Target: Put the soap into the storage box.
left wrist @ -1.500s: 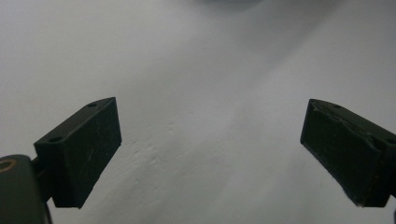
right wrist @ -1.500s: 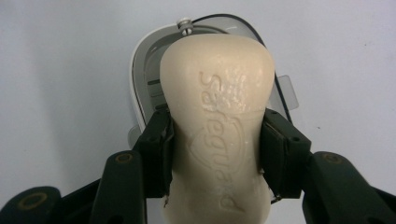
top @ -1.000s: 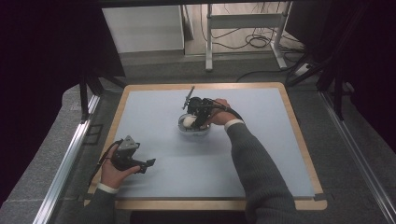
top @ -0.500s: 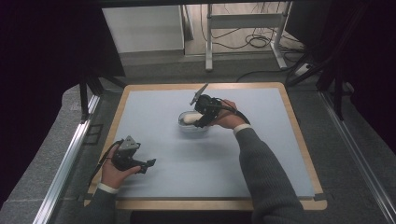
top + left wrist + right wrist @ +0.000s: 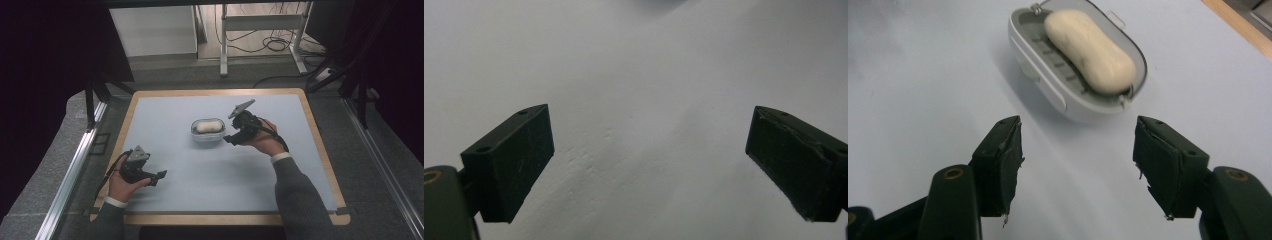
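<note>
Hovering wide-open just behind the soap dish (image 5: 1075, 65), right tool (image 5: 1078, 170) w/ nothing held could nudge it, sliding soap (image 5: 1089, 50) out; left tool (image 5: 649, 165) also wide, empty.

Left gripper (image 5: 159, 175) low at near left, jaws wide apart; right gripper (image 5: 229, 139) mid-table, likewise agape

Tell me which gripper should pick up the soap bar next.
The right gripper. It sits beside the soap dish, jaws open and aimed at the soap in its own view. The left gripper is at the table's near left corner, facing bare mat.
</note>
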`<action>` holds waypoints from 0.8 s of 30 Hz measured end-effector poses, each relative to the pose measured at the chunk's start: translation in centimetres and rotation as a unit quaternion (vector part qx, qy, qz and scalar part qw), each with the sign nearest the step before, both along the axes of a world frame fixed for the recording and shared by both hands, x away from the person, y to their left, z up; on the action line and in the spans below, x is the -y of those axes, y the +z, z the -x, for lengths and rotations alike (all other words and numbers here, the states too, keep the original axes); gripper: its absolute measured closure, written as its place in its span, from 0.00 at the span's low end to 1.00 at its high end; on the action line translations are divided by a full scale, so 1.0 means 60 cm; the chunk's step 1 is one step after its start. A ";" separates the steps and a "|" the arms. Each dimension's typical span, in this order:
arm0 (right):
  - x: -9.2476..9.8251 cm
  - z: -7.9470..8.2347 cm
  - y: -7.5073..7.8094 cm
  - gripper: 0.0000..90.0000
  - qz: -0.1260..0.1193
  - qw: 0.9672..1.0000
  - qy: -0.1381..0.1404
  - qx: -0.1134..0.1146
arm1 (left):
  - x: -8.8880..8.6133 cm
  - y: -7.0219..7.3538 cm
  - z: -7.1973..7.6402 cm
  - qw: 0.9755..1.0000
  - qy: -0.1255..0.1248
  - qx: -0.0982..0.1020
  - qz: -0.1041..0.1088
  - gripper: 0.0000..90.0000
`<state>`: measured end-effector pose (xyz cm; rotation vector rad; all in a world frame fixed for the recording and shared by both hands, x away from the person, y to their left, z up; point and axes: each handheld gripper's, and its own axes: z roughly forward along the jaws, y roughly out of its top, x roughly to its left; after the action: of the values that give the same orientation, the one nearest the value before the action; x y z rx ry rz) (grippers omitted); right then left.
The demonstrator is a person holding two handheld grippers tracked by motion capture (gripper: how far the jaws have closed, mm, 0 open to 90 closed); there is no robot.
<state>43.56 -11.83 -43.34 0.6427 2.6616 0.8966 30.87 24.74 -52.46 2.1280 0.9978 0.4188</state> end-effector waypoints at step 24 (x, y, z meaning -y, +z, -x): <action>0.182 0.120 -0.075 0.34 -0.075 0.989 -0.123 0.033 | 0.001 -0.002 -0.004 1.000 0.003 0.000 -0.002 0.06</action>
<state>36.37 -22.78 -47.84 0.9346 2.4048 1.0315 31.11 24.67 -52.58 2.1294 1.0032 0.4247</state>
